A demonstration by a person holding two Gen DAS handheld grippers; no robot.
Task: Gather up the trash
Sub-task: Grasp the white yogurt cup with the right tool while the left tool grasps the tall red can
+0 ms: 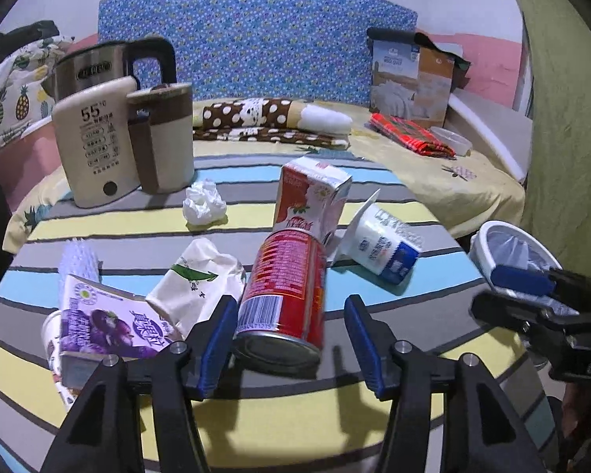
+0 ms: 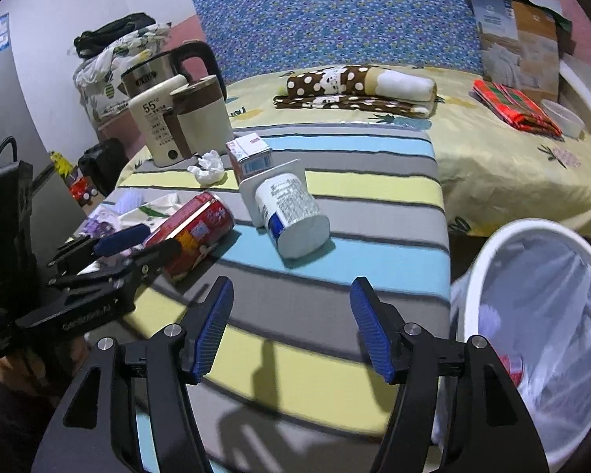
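While spread wide over the striped cloth (image 1: 374, 307), left gripper (image 1: 291, 339) with blue pads apart and a red can (image 1: 285, 295) lying on its side between them, nearer the left pad; no visible press of either pad on the can. Just beyond the can, a red and white carton (image 1: 313, 197) standing upright, touching the can's far end or very close behind it. To the right of that, a white yogurt cup (image 1: 382, 242) tipped on its side. To the left of the gripper, a crumpled white wrapper (image 1: 201, 276) with a green mark, and a purple carton (image 1: 106, 323) beside the left pad. Farther ahead and left, a crumpled tissue (image 1: 203, 203), near the beige thermos box (image 1: 94, 142) and the brown and beige mug (image 1: 163, 138).

Right gripper (image 2: 291, 331) also spread, nothing between its pads, only striped cloth below. Ahead of it, the yogurt cup on its side; ahead and left, the red can with the left gripper at it. Close on the right, off the edge of the cloth and lower, a white bin (image 2: 532, 315) with a clear plastic liner, something red and something white visible inside.
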